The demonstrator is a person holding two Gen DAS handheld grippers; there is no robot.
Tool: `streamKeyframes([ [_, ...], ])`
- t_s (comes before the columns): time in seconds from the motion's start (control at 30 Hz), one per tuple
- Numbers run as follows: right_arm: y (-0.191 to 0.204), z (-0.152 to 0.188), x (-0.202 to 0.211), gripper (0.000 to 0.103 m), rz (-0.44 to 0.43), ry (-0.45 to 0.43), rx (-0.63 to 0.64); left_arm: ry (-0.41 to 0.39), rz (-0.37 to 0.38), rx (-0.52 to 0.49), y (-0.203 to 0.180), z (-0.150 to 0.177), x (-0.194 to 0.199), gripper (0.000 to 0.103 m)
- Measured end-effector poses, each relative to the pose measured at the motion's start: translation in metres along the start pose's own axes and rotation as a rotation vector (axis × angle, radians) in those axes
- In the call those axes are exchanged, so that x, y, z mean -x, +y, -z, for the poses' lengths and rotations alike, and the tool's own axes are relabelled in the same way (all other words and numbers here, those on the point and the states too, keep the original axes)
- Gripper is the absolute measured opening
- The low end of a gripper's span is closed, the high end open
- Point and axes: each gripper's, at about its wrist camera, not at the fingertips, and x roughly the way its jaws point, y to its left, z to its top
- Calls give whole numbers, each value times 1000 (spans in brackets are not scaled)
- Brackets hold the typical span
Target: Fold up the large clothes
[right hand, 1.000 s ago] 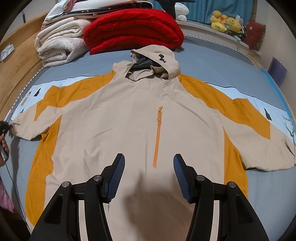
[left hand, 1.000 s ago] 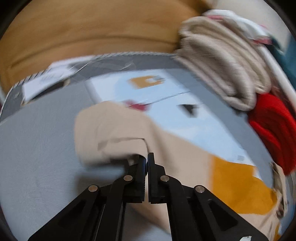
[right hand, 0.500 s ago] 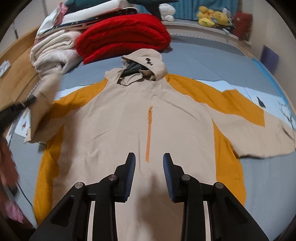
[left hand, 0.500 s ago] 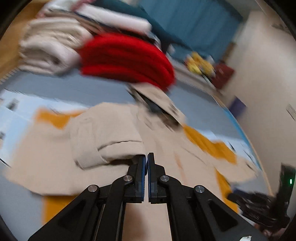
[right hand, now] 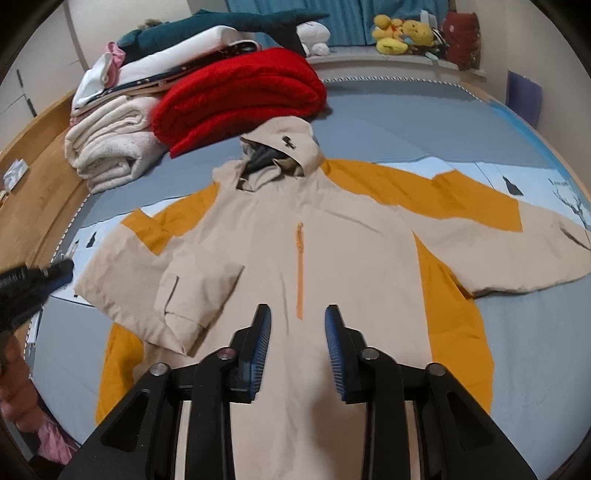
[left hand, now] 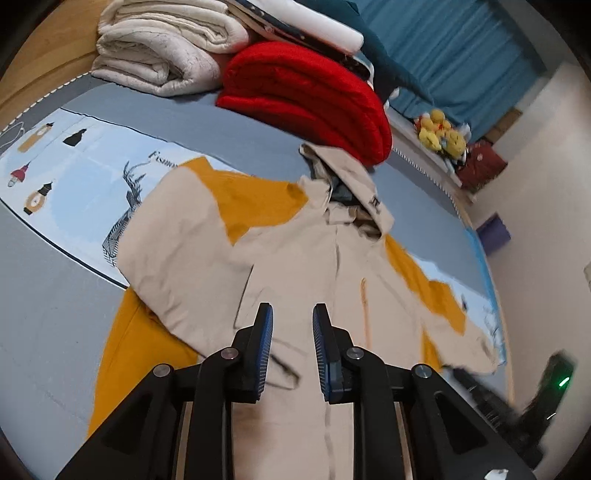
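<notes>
A beige and orange hooded jacket (right hand: pixel 351 258) lies front up on the bed, also in the left wrist view (left hand: pixel 295 266). Its left sleeve (right hand: pixel 166 280) is folded in over the chest; the right sleeve (right hand: pixel 517 243) lies spread out. My left gripper (left hand: pixel 292 347) is open and empty just above the folded sleeve's cuff (left hand: pixel 184 258). My right gripper (right hand: pixel 297 336) is open and empty above the jacket's lower front, below the orange zipper (right hand: pixel 300 273). The left gripper also shows at the left edge of the right wrist view (right hand: pixel 33 284).
A red folded blanket (right hand: pixel 236 99) and a white folded blanket (right hand: pixel 110 147) with more bedding lie behind the hood. A wooden bed frame (right hand: pixel 40 192) runs along the left. Plush toys (right hand: pixel 402 33) sit on the far ledge. Blue-grey sheet (right hand: pixel 535 350) surrounds the jacket.
My left gripper carried the left sleeve cuff in over the chest, then opened and let it go. My right gripper narrowed, then opened wider again, staying over the lower front.
</notes>
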Motion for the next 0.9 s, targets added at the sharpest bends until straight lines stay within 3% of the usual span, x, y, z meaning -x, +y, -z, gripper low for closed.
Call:
streamKeyframes([
  [0.07, 6, 0, -2, 16, -24, -9, 14, 50, -28, 28, 10, 8, -28, 19],
  [0.17, 14, 3, -11, 16, -61, -5, 31, 160, 30, 101, 25, 15, -67, 23],
  [0.23, 22, 7, -23, 17, -80, 9, 58, 232, 28, 153, 36, 16, -88, 23],
  [0.3, 29, 10, -34, 17, -104, 34, 78, 267, 44, 212, 49, 16, -103, 34],
  [0.37, 35, 12, -43, 19, -118, 45, 103, 308, 41, 267, 59, 19, -116, 39],
  [0.53, 51, 11, -64, 24, -142, 69, 158, 378, 87, 314, 64, 24, -141, 39],
  [0.57, 52, 11, -67, 25, -149, 73, 163, 375, 89, 320, 66, 23, -142, 37],
  [0.6, 56, 10, -71, 25, -161, 80, 171, 368, 91, 326, 67, 23, -141, 28],
  [0.63, 59, 10, -75, 26, -172, 88, 177, 361, 107, 325, 66, 22, -140, 20],
  [0.67, 61, 10, -78, 27, -178, 92, 181, 353, 135, 305, 65, 18, -137, 2],
  [0.73, 69, 9, -85, 31, -203, 101, 199, 329, 190, 240, 47, 10, -131, 0],
  [0.8, 75, 10, -90, 36, -224, 106, 215, 315, 297, 140, 20, 4, -123, 0],
  [0.9, 84, 13, -99, 48, -259, 121, 238, 317, 378, 23, -12, 2, -114, 0],
])
